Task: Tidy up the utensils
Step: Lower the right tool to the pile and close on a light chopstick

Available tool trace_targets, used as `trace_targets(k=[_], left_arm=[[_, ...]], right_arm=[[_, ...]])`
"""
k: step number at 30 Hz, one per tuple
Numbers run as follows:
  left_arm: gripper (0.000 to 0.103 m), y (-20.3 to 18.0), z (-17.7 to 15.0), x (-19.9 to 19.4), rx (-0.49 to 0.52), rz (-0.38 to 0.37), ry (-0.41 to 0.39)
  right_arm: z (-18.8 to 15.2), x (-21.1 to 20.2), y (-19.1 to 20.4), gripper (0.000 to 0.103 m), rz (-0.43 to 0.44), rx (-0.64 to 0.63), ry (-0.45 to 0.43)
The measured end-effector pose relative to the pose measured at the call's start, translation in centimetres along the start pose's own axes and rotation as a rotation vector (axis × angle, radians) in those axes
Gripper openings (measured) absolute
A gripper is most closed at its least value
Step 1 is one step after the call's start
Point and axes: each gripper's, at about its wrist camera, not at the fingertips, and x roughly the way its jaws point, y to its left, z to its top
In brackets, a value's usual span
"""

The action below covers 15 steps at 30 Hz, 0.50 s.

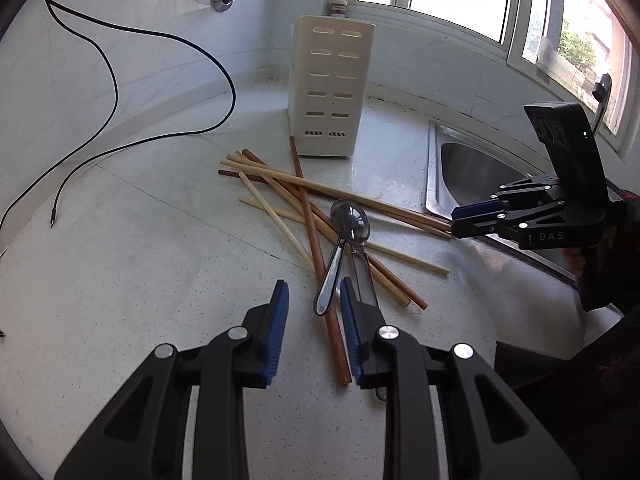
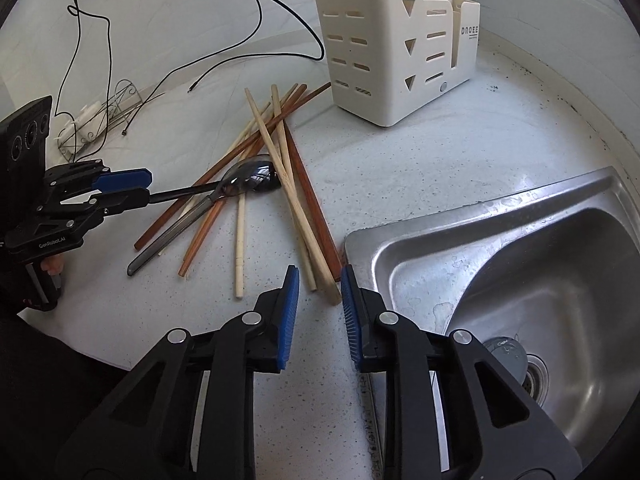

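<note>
Lying in a loose crossed pile on the speckled counter point(image 1: 140, 260), light and dark wooden chopsticks point(image 1: 316, 190) are seen in front of the cream slotted utensil holder point(image 1: 332, 88), which stands upright near the corner of the wall. Two metal spoons point(image 1: 352, 220) are stacked bowl on bowl on top of the pile, their handles pointing toward the left tongs point(image 1: 312, 292). These tongs are held at a narrow gap, with a dark chopstick and the tip of one spoon handle between the blue pads. The other, dark spoon handle runs under one finger, and whether it is pinched cannot be told. The right tongs point(image 2: 320, 276) are likewise narrowed, set about the near ends of several chopsticks at the rim of the steel sink point(image 2: 500, 216); the pads appear not to press them. A black cable point(image 1: 116, 96) trails across the counter.
</note>
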Motion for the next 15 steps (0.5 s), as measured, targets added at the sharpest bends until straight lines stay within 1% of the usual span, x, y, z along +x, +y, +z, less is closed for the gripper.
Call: trace_targets(k=[3, 10, 11, 12, 15], left_arm=[[0.024, -0.1, -0.1, -0.2, 0.008, -0.012, -0.021], [0.024, -0.2, -0.1, 0.5, 0.028, -0.017, 0.009], [0.020, -0.3, -0.1, 0.6, 0.032, -0.019, 0.012], [0.018, -0.3, -0.1, 0.8, 0.034, -0.021, 0.017], [0.017, -0.3, -0.3, 1.0, 0.034, -0.025, 0.026]], right_arm=[[-0.1, -0.1, -0.3, 0.016, 0.019, -0.017, 0.005], [-0.1, 0.2, -0.6, 0.015, 0.036, -0.054, 0.025], [-0.1, 0.2, -0.6, 0.015, 0.039, -0.058, 0.026], [-0.1, 0.3, -0.6, 0.015, 0.043, -0.061, 0.027], [-0.1, 0.3, -0.5, 0.015, 0.044, -0.076, 0.030]])
